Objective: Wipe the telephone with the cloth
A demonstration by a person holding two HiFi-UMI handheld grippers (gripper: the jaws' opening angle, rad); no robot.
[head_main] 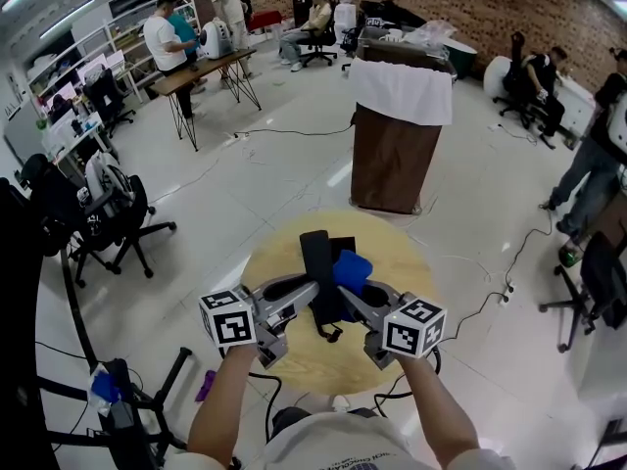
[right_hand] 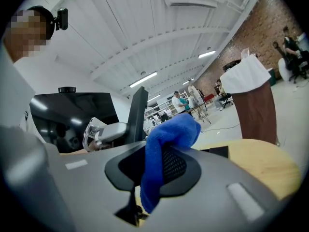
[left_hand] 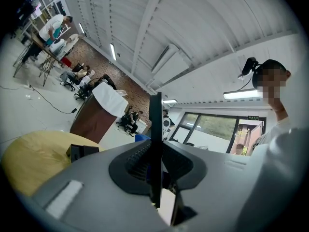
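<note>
Above the round wooden table (head_main: 402, 267) I hold a black telephone handset (head_main: 315, 258), and my left gripper (head_main: 310, 294) is shut on its lower part. In the left gripper view the handset (left_hand: 155, 129) stands edge-on and upright between the jaws. My right gripper (head_main: 353, 290) is shut on a blue cloth (head_main: 351, 269), which lies against the handset's right side. In the right gripper view the cloth (right_hand: 166, 139) hangs bunched out of the jaws, with the handset (right_hand: 137, 112) just left of it. The black telephone base (head_main: 343, 247) sits on the table behind them.
A brown lectern draped in white (head_main: 397, 140) stands just beyond the table. Black office chairs (head_main: 108, 213) are on the left, another chair (head_main: 598, 282) on the right. Cables run over the floor, and several people sit or stand in the background.
</note>
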